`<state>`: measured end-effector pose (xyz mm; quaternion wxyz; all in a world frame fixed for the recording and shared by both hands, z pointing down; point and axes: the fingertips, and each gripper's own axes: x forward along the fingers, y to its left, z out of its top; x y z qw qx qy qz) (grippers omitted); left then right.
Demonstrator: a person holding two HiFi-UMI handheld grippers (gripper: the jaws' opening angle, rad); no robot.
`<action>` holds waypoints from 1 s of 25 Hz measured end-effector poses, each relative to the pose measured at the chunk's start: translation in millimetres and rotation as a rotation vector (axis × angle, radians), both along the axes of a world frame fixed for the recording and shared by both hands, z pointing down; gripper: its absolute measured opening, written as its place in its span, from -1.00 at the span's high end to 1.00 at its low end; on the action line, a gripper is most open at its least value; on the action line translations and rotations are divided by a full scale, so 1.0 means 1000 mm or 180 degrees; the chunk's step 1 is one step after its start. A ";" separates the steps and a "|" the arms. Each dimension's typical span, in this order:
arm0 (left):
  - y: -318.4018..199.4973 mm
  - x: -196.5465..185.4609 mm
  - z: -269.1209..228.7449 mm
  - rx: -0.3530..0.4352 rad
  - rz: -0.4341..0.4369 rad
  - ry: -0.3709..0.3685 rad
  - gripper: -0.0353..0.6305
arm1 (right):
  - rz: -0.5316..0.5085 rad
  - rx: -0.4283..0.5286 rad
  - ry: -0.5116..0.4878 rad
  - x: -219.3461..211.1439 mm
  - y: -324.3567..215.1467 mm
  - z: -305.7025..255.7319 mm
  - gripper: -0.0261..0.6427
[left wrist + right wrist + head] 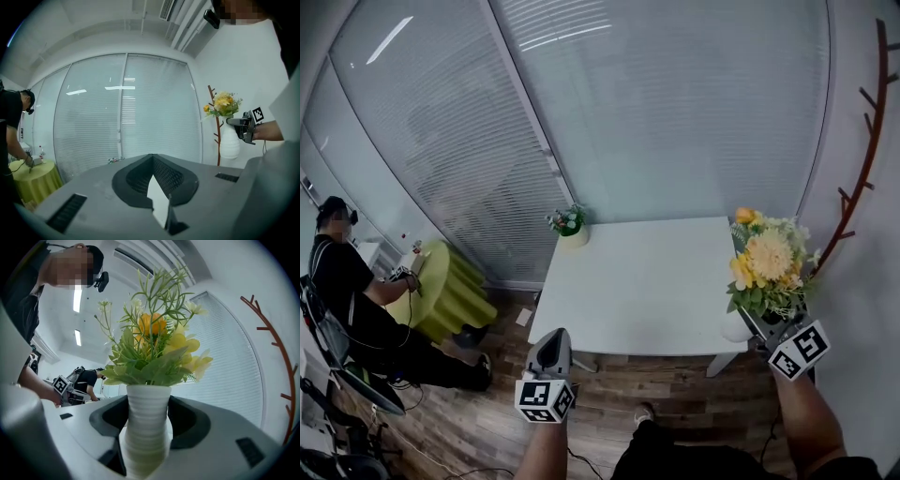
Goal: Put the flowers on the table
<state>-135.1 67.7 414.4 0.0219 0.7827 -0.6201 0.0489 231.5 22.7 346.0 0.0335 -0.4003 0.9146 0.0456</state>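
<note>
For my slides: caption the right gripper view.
Right gripper clamped on a ribbed white vase of yellow flowers.

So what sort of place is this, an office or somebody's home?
Most likely an office or meeting room: glass partition walls with blinds, a plain white table, a branch-shaped coat stand by the wall, and another person working at a round table with a green cloth.

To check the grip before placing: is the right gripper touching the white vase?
Touching. The right gripper view shows the right gripper with both jaws pressed against the sides of the white vase, no gap visible.
</note>
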 end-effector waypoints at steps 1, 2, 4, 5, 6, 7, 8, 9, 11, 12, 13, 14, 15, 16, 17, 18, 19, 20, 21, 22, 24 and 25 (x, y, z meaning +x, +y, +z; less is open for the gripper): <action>-0.008 -0.005 0.000 0.0000 0.0022 0.0004 0.91 | 0.0016 -0.0008 0.0014 -0.006 -0.005 0.000 0.12; -0.014 -0.008 -0.001 0.0003 0.0044 0.0004 0.91 | 0.0030 -0.0012 0.0027 -0.011 -0.009 0.000 0.12; -0.027 -0.016 -0.002 0.0015 0.0087 0.0000 0.91 | 0.0059 -0.0018 0.0055 -0.020 -0.018 0.000 0.12; -0.034 -0.020 -0.003 0.0024 0.0109 -0.0002 0.91 | 0.0076 -0.0024 0.0065 -0.026 -0.023 0.001 0.12; -0.041 -0.025 -0.004 0.0032 0.0130 -0.0008 0.91 | 0.0093 -0.0034 0.0070 -0.031 -0.028 0.002 0.12; -0.048 -0.030 -0.005 0.0038 0.0152 -0.0016 0.91 | 0.0111 -0.0047 0.0072 -0.036 -0.034 0.002 0.12; -0.055 -0.035 -0.005 0.0041 0.0172 -0.0026 0.91 | 0.0129 -0.0060 0.0072 -0.042 -0.040 0.003 0.12; -0.061 -0.041 -0.005 0.0043 0.0189 -0.0035 0.91 | 0.0146 -0.0071 0.0075 -0.047 -0.045 0.004 0.12; -0.074 -0.054 -0.004 0.0042 0.0210 -0.0033 0.91 | 0.0180 -0.0085 0.0091 -0.060 -0.056 0.005 0.12; -0.080 -0.060 -0.003 0.0039 0.0219 -0.0020 0.91 | 0.0198 -0.0093 0.0098 -0.066 -0.061 0.006 0.12; -0.085 -0.066 -0.002 0.0034 0.0230 -0.0004 0.91 | 0.0217 -0.0103 0.0101 -0.072 -0.067 0.007 0.12; -0.091 -0.071 0.000 0.0027 0.0245 0.0008 0.91 | 0.0236 -0.0116 0.0102 -0.079 -0.072 0.007 0.12; -0.097 -0.076 0.002 0.0020 0.0262 0.0014 0.91 | 0.0255 -0.0131 0.0103 -0.085 -0.076 0.008 0.12; -0.102 -0.081 0.004 0.0013 0.0280 0.0016 0.91 | 0.0272 -0.0145 0.0105 -0.092 -0.081 0.008 0.12; -0.108 -0.087 0.006 0.0006 0.0293 0.0019 0.91 | 0.0286 -0.0156 0.0110 -0.099 -0.086 0.009 0.12; -0.113 -0.092 0.008 -0.0001 0.0302 0.0028 0.91 | 0.0296 -0.0163 0.0117 -0.105 -0.090 0.009 0.12; -0.118 -0.096 0.010 -0.0006 0.0308 0.0041 0.91 | 0.0303 -0.0164 0.0127 -0.110 -0.094 0.010 0.12; -0.123 -0.100 0.013 -0.0009 0.0315 0.0051 0.91 | 0.0307 -0.0161 0.0139 -0.115 -0.098 0.011 0.12; -0.128 -0.102 0.015 -0.0011 0.0323 0.0057 0.91 | 0.0309 -0.0159 0.0151 -0.119 -0.101 0.012 0.12; -0.133 -0.105 0.016 -0.0011 0.0333 0.0060 0.91 | 0.0310 -0.0158 0.0159 -0.123 -0.105 0.014 0.12; -0.143 -0.108 0.019 -0.0006 0.0347 0.0064 0.91 | 0.0310 -0.0159 0.0169 -0.129 -0.113 0.017 0.12; -0.148 -0.109 0.021 -0.0004 0.0350 0.0067 0.91 | 0.0309 -0.0164 0.0169 -0.132 -0.117 0.018 0.12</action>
